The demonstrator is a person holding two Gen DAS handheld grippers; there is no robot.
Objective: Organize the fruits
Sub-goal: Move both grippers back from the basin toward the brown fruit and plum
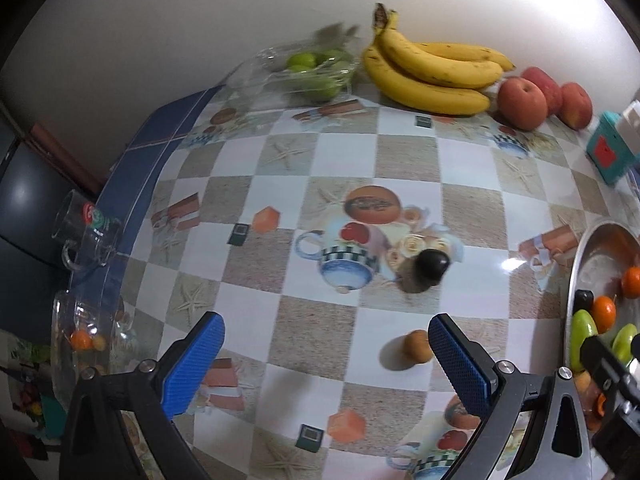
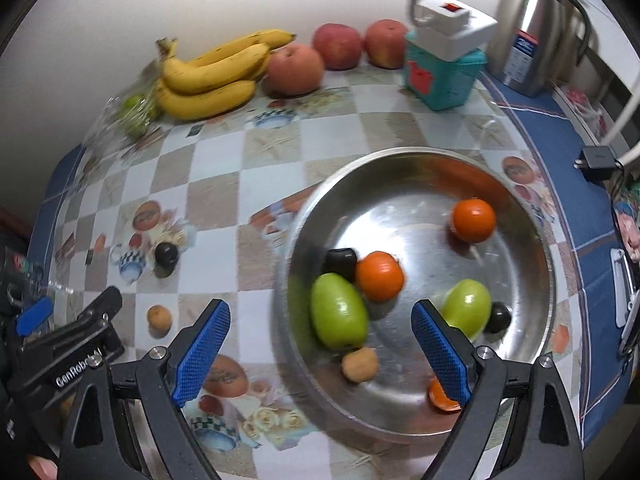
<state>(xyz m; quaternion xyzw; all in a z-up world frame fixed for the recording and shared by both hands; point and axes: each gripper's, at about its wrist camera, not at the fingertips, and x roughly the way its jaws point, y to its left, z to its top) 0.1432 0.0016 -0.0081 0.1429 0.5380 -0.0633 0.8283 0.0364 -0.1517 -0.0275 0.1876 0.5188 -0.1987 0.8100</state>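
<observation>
Fruit sits in two places on a checked tablecloth printed with teapots and starfish. A round, shiny steel bowl holds two orange fruits, two glossy green oval fruits, two small black fruits, one small tan round fruit and part of another orange piece at its near rim. Loose on the cloth, left of the bowl, lie a small black fruit and a small tan fruit, near each other but apart.

At the far edge by the wall rest a bunch of yellow bananas, three red apples and green limes in a clear plastic bag.

The left gripper hovers over bare cloth with its blue-padded fingers spread wide and empty; the tan fruit lies just beside its right pad. The right gripper hangs above the bowl's near rim, its fingers equally wide apart and holding nothing.

Only the left wrist view shows clear glass mugs at the table's left edge. Only the right wrist view shows the bowl's whole inside, a teal box with a white lid, a steel jug and a black charger.
</observation>
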